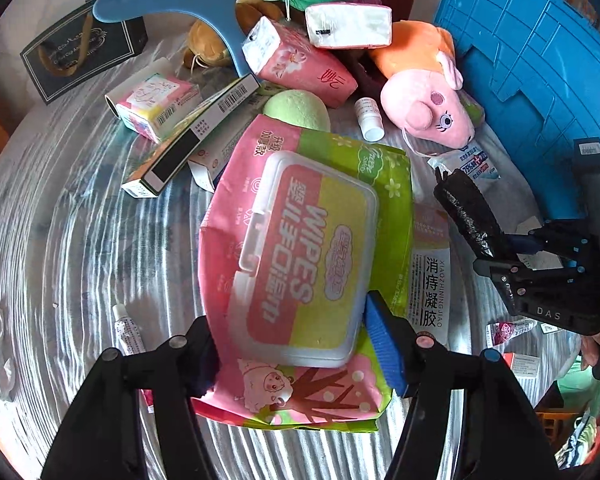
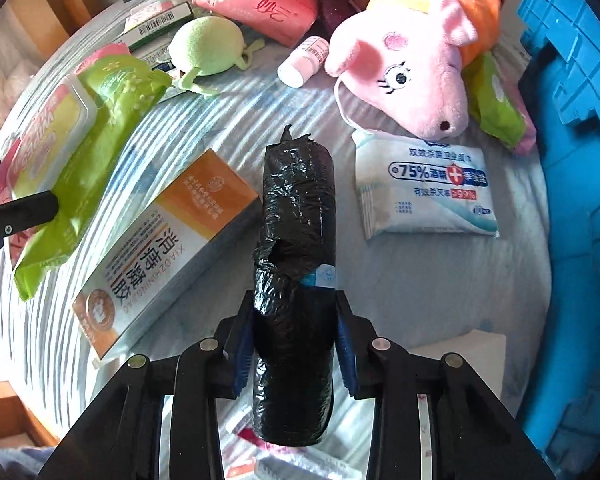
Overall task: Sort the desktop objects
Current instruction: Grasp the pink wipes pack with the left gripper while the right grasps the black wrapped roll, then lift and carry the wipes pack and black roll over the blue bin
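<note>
Both grippers are gripping — wipes on the left, black roll on the right.

The right gripper (image 2: 296,344) is pinching the black bag roll (image 2: 296,216), whose long axis is running straight up the frame from the jaws; the blue crate (image 2: 572,160) is filling the right edge, close by. The left gripper (image 1: 296,344) is clamping the wipes pack (image 1: 300,248) across its near end — clutter is crowding the upper frame, striped cloth lying barer at left.

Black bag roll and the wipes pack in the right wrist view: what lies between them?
An orange-and-white medicine box lies flat on the striped cloth between the wipes pack and the black bag roll, nearly touching the roll; the right wrist view shows it best.
</note>
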Demonstrator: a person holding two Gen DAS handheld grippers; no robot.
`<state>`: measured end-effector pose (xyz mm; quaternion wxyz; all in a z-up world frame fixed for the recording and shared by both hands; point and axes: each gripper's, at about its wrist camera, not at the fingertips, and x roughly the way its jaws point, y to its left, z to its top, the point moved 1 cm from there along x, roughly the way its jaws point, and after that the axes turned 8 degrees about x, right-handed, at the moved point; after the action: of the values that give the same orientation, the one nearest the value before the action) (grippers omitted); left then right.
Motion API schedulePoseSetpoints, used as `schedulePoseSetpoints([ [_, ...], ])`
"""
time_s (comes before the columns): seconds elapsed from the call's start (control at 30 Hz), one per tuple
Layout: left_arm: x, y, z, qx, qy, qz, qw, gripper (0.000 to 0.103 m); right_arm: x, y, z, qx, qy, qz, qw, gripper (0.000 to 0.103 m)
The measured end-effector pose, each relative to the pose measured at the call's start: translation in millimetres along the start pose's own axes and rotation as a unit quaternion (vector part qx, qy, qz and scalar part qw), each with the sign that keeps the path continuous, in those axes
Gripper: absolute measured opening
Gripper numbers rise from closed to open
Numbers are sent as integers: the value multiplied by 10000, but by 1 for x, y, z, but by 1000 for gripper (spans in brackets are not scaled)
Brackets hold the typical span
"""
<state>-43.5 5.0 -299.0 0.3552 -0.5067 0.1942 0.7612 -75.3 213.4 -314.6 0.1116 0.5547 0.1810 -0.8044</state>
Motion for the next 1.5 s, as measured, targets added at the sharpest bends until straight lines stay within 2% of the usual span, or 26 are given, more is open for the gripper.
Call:
schedulePoseSetpoints([
  [0.23, -23, -5, 3, -32, -163, 69, 9998, 62, -42, -10, -6, 1, -239, 41, 9997, 34],
  [0.53, -62, -12, 9, -117, -511, 171, 9985, 62, -86, 15, -10, -173, -540, 158, 9983, 34],
  [0.67, -78, -16, 11, -153, -570, 187, 9981, 62, -92, 19, -3, -186, -728, 216, 9969, 34],
  [0.87, -110, -21, 16, -240, -799, 194, 9963, 62, -131, 17, -4, -234, -1063, 382, 9933, 34],
  [1.13, -160, -35, 38, -164, -1185, 361, 9922, 62, -193, 18, -1, -219, -1606, 774, 9837, 34],
  [1.5, -229, -78, 66, 28, -1790, 610, 9820, 62, -264, 0, -1, -515, -2356, 1085, 9644, 34],
])
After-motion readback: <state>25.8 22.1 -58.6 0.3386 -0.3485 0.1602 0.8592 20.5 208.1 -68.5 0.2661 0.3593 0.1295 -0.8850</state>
